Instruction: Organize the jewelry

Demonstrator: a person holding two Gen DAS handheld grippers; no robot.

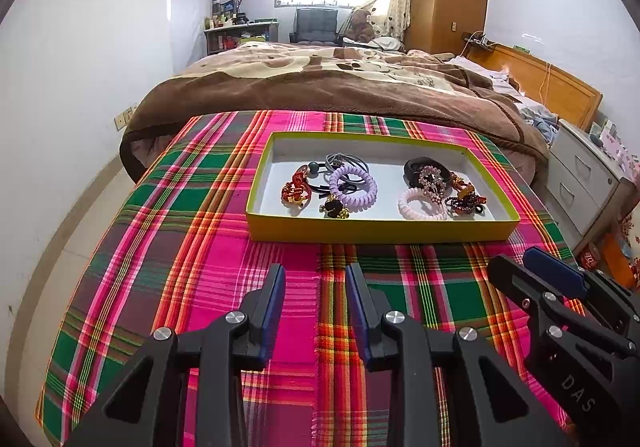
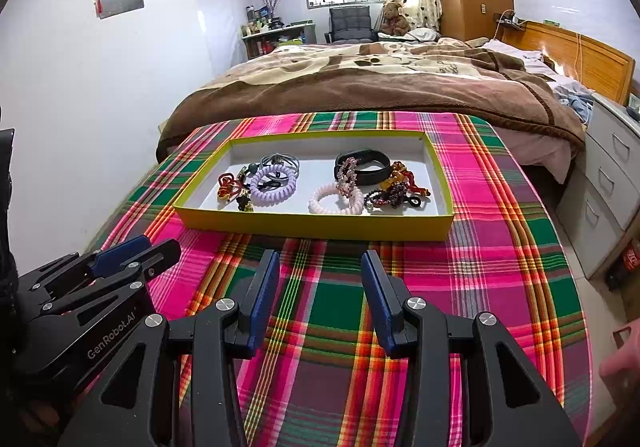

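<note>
A shallow yellow-green box [image 1: 376, 230] [image 2: 312, 223] sits on the plaid-covered table. Inside, on the left, lie a purple coil hair tie [image 1: 354, 187] [image 2: 273, 185], grey elastics [image 1: 346, 162] and a red and gold ornament [image 1: 295, 191]. On the right lie a pink coil tie [image 1: 422, 205] [image 2: 336, 201], a black band [image 2: 366, 167] and beaded bracelets [image 1: 464, 201] [image 2: 390, 194]. My left gripper [image 1: 315, 275] is open and empty, just before the box. My right gripper [image 2: 319, 263] is open and empty, beside it; it also shows in the left wrist view [image 1: 532, 261].
The plaid cloth [image 1: 208, 247] covers the table. Behind it is a bed with a brown blanket [image 1: 320, 87]. A white drawer unit [image 2: 612, 183] stands right of the table. A white wall is on the left.
</note>
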